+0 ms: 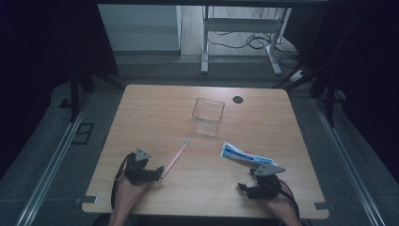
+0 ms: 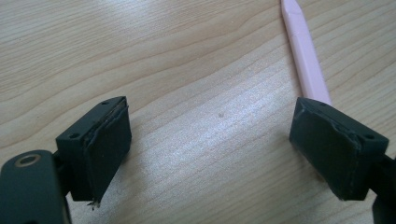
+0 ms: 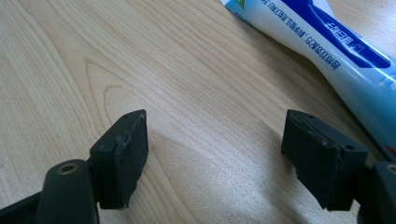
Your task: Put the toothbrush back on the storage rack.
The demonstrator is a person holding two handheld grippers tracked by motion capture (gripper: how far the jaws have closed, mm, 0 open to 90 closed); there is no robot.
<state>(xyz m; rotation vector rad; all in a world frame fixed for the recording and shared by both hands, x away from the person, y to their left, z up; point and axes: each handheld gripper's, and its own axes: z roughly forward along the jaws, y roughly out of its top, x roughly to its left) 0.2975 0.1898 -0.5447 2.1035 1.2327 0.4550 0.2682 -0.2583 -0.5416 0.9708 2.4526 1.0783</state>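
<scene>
high view shows the left hand-held gripper [image 1: 157,172] low over the light wooden table [image 1: 155,113], its jaws spread wide with nothing between them. a slim pink plastic toothbrush [image 1: 177,158] lies flat on the table, its handle end just at this hand-held gripper's tip and its head pointing up and away from it toward a clear square plastic container [image 1: 207,116] that stands upright well beyond. left gripper view puts the toothbrush handle right beside the outer edge of one jaw, not between the pads.

the right hand-held gripper [image 1: 242,187] also hangs open and holds nothing, bare table between its jaws. a white and blue toothpaste tube [image 1: 244,155] lies flat just beyond it, near but outside the jaws, slightly to one side in right gripper view.
</scene>
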